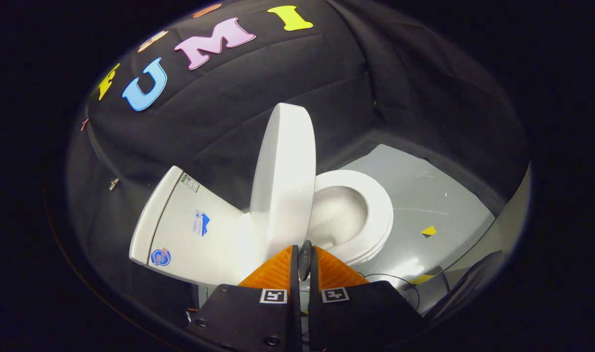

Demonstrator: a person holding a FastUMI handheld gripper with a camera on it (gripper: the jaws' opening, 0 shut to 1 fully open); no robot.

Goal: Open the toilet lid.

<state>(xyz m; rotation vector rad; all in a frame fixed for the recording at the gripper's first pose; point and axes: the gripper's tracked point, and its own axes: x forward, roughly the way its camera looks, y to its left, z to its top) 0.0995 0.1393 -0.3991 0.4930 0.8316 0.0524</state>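
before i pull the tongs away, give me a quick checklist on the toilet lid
1. Lid raised off the seat: ok, it stands near upright with the bowl open.
2. Lid resting back against the tank: cannot tell, the contact is hidden.
3. Tongs free of the lid: cannot tell, the fingers are nearly closed right at the lid's lower edge, with a small dark part between them.
4. Seat left down: ok.
5. Lid will stay up alone: cannot tell.

White toilet lid (282, 181) raised upright, beside the open bowl (361, 215)
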